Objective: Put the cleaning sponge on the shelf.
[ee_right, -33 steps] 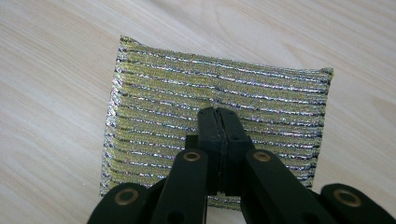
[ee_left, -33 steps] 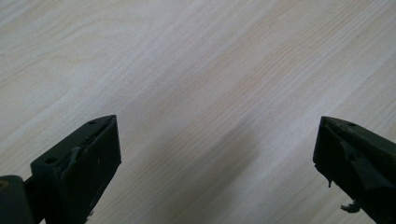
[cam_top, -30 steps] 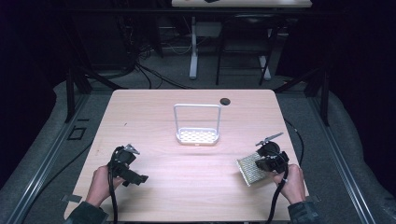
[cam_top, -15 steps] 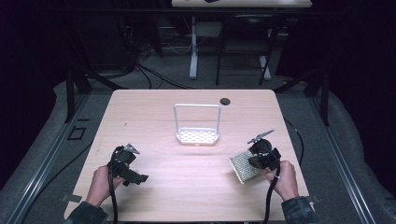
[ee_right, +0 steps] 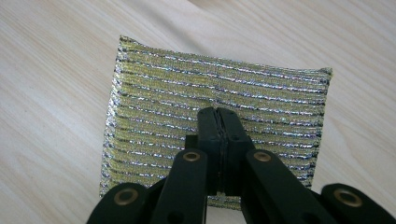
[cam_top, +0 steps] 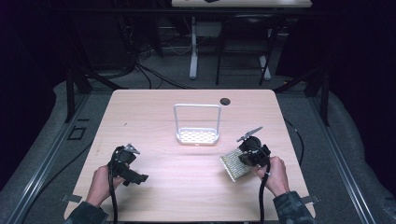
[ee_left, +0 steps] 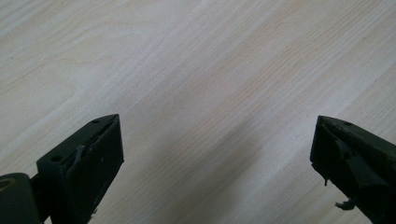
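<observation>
Near the table's front right, your R gripper is clamped on the glittery scrub pad. White wire rack sits up-left of it, closer to R hand. L gripper hangs spread, nothing in it.

**Materials and surface finishes on the work table**

Table: pale wood-grain top, smooth and matt, with fine lengthwise streaks plain in both gripper views. Scouring pad: woven, glittering yellow and silver thread laid in ribbed rows; rough, with a metallic sparkle. Rack: white, smooth frame, looking like coated wire or plastic, over a perforated base. Right gripper: matt black plastic-like jaws and links with brass-coloured, shiny pivot pins. Left gripper: matt black jaws, their pad edges worn and frayed. Floor: dull grey covering.
</observation>
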Motion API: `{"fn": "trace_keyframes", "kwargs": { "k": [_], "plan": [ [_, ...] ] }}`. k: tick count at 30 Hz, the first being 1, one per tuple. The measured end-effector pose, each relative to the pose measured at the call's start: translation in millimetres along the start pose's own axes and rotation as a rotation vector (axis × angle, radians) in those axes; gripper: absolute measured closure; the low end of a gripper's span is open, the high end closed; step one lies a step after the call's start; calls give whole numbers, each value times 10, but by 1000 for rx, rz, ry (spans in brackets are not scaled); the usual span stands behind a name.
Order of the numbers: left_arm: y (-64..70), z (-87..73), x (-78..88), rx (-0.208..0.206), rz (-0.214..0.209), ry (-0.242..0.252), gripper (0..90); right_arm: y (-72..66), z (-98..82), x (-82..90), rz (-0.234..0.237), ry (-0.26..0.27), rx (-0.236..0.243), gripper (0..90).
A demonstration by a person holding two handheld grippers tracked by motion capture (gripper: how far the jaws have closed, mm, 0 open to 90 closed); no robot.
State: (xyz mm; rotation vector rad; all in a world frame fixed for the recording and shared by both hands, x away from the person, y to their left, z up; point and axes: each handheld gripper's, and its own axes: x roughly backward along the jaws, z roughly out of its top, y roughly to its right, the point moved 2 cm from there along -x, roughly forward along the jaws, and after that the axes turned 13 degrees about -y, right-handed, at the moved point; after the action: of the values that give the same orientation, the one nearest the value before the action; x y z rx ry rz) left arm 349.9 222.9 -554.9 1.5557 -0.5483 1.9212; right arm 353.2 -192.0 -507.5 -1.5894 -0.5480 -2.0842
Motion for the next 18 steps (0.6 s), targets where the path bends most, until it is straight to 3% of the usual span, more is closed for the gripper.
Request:
{"fn": "trace_keyframes", "kwargs": {
  "k": [18],
  "plan": [
    [25,12,-2,-16,7,1,40,-157,240,-59,11,7,57,897]
  ]
}}
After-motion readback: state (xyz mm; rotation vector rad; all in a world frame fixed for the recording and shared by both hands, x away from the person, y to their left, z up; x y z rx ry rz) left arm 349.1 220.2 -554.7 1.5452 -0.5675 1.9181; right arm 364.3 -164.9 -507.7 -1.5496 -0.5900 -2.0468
